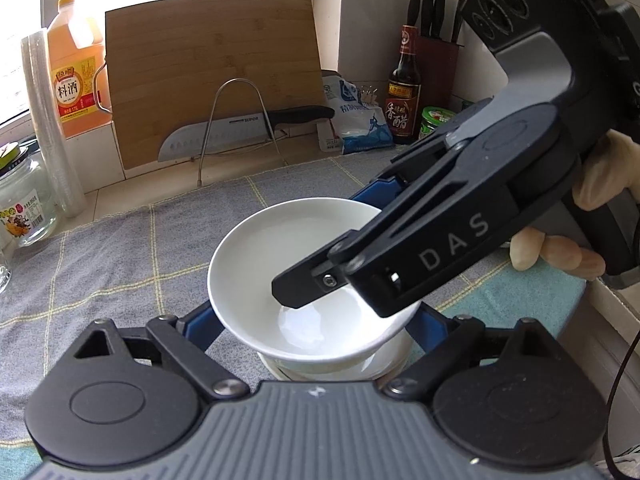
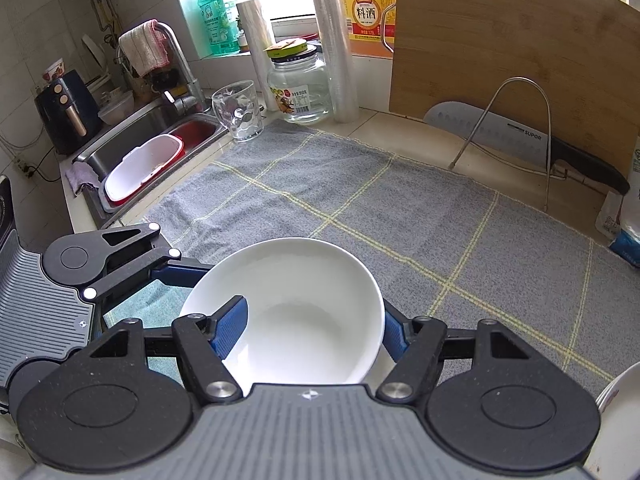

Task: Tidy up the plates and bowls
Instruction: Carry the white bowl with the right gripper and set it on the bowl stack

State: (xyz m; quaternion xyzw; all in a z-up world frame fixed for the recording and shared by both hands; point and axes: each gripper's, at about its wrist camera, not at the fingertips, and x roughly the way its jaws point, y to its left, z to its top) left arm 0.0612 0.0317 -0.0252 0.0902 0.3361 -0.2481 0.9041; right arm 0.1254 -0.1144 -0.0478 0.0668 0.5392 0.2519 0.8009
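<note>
The bench (image 2: 400,124) carried a grey checked cloth (image 2: 360,208), and over it a white bowl (image 2: 296,312) hung above a second white dish (image 1: 384,364), seemingly being stacked; more white rims (image 2: 616,392) waited at the right edge, so I judged the sorting only partly done. The left hand-held gripper (image 1: 316,324) spread wide around the bowl's sides, pitched downward. The right hand-held gripper (image 2: 312,328), pitched steeply down, pinched the bowl's rim, one finger inside and one outside.
</note>
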